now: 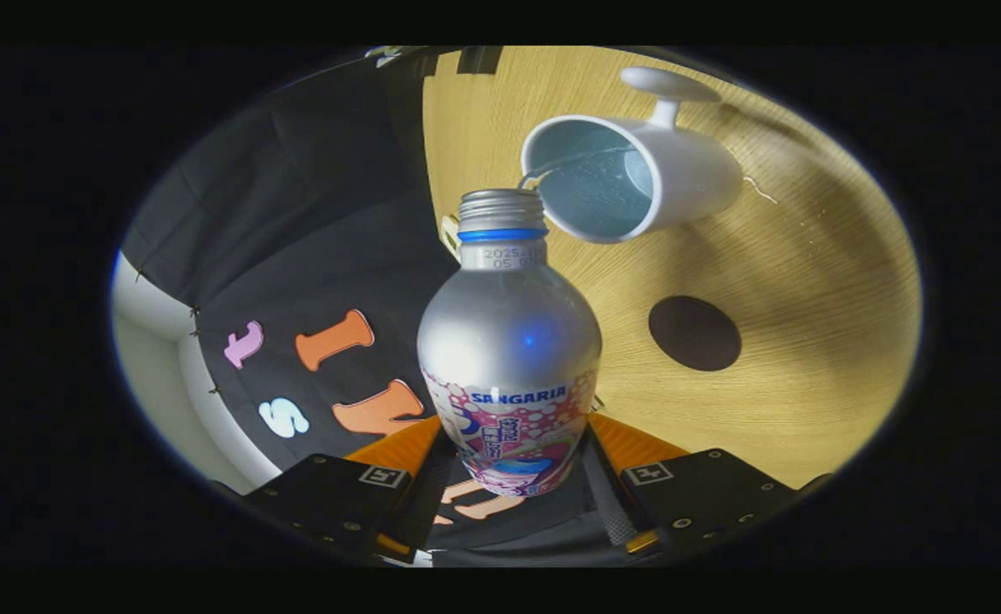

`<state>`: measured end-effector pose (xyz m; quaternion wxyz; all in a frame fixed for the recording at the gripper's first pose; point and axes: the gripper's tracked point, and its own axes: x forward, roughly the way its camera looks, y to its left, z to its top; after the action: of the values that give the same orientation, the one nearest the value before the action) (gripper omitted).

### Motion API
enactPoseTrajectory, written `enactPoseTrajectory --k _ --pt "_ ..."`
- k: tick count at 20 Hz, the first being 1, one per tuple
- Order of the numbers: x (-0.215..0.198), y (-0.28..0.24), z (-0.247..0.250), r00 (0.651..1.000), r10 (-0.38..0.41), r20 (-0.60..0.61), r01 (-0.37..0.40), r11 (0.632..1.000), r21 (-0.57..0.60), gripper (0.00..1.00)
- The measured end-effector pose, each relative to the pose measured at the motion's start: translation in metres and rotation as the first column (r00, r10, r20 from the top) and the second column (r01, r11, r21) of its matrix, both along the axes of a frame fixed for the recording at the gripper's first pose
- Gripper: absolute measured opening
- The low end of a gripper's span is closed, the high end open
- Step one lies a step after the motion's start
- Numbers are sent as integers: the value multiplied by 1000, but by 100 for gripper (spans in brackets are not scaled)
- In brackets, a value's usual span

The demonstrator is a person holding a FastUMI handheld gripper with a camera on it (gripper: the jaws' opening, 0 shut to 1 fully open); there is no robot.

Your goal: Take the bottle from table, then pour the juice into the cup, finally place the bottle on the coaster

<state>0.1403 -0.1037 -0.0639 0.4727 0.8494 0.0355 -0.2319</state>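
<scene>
The gripper [511,477] is rolled hard over onto its side, so the wooden tabletop [807,281] stands like a wall beyond it, and both fingers are clamped on the lower, labelled part of the silver aluminium bottle with a blue neck ring [509,358]. The bottle's uncapped threaded mouth points ahead of the fingers, its lip just at the rim of the white ceramic mug [637,175], with a thin stream running into the mug's wet pale interior. Nearer the fingers than the mug, apart from it, lies the dark round coaster [694,333], flat on the wood with nothing on it.
</scene>
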Motion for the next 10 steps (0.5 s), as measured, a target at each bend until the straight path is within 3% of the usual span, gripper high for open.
enactPoseTrajectory --k 10 --pt "-3 3 2 1000 -4 -5 5 999 44 77"
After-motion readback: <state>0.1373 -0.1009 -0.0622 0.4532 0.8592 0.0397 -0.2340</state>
